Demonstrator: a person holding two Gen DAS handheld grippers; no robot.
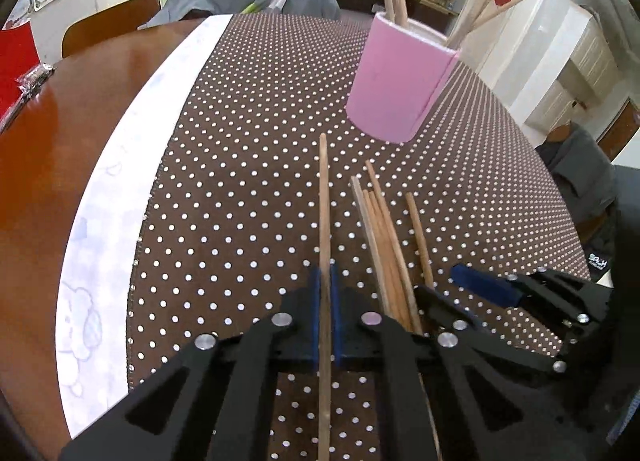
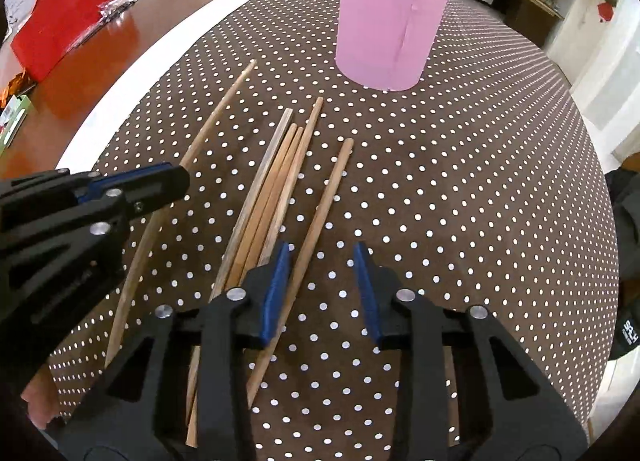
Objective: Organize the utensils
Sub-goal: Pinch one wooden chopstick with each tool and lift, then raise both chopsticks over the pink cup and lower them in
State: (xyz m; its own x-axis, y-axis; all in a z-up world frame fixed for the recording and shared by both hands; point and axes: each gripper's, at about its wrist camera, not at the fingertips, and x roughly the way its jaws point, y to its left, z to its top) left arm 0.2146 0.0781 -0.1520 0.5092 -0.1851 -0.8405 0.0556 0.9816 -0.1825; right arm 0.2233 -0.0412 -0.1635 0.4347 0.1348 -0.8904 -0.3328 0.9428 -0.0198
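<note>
My left gripper point(image 1: 325, 301) is shut on a single wooden chopstick point(image 1: 324, 201) that points toward the pink holder point(image 1: 396, 81); the same chopstick point(image 2: 216, 121) and gripper point(image 2: 160, 177) show at left in the right wrist view. Several loose chopsticks point(image 1: 384, 245) lie on the dotted cloth beside it. The pink holder point(image 2: 390, 25) stands upright with several chopsticks in it. My right gripper point(image 2: 322, 261) is open, low over the cloth, with one chopstick point(image 2: 320, 221) lying between its fingers and the bundle point(image 2: 276, 181) just to its left.
The brown polka-dot cloth point(image 1: 248, 181) covers a wooden table point(image 1: 52, 149) with a white strip point(image 1: 120, 165) along its left side. A red bag point(image 2: 60, 25) and small packets sit at far left. A chair point(image 1: 108, 21) stands behind the table.
</note>
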